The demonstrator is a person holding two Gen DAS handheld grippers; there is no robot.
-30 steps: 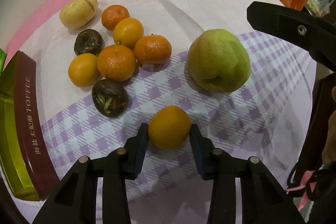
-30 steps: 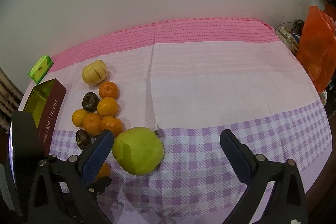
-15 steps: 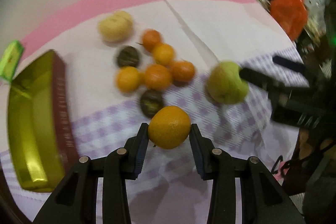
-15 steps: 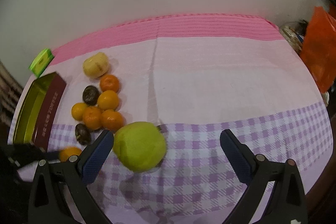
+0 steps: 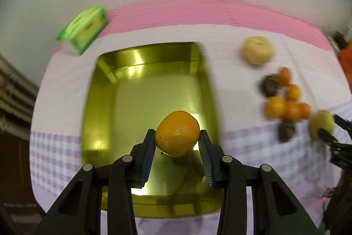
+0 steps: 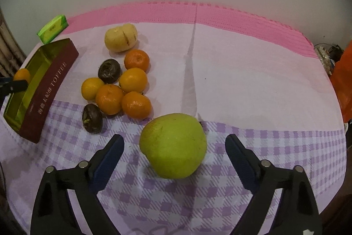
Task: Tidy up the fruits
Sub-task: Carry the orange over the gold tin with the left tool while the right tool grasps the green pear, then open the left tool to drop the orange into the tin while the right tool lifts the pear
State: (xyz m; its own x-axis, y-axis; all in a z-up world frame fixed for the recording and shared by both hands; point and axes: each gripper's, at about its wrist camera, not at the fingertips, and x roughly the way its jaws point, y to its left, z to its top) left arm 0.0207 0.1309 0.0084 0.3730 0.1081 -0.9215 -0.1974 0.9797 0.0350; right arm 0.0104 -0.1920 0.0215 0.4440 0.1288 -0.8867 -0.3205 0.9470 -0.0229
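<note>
My left gripper (image 5: 177, 142) is clamped on a small orange (image 5: 177, 133), both blue pads pressed against its sides, and it hangs over the open gold tin (image 5: 103, 102), above the near half of the tin's floor. The inside of the tin looks bare, so there is room all around under the fruit; its near rim runs just below my fingers and its right wall stands a little to the right of the orange. A green box (image 5: 84, 30) sits beyond the tin's far left corner, near the pink band of the cloth. My right gripper (image 6: 175, 148) has its jaws apart; they have just been closing in, with the big green pear (image 6: 173, 145) between them, but neither pad touches it and I see cloth on both sides of the fruit. The pear rests on the purple checked part of the tablecloth (image 6: 253, 85). Behind it to the left lies the cluster: five small oranges, the nearest one (image 6: 136, 104) close to the pear, two dark brown fruits (image 6: 109, 71) and a pale yellow fruit (image 6: 121, 37) at the back. The dark red side of the tin stands left of that cluster, close to the nearer dark fruit. To the right of the pear the cloth is open all the way to the table's edge, where an orange bag (image 6: 343, 78) hangs.
</note>
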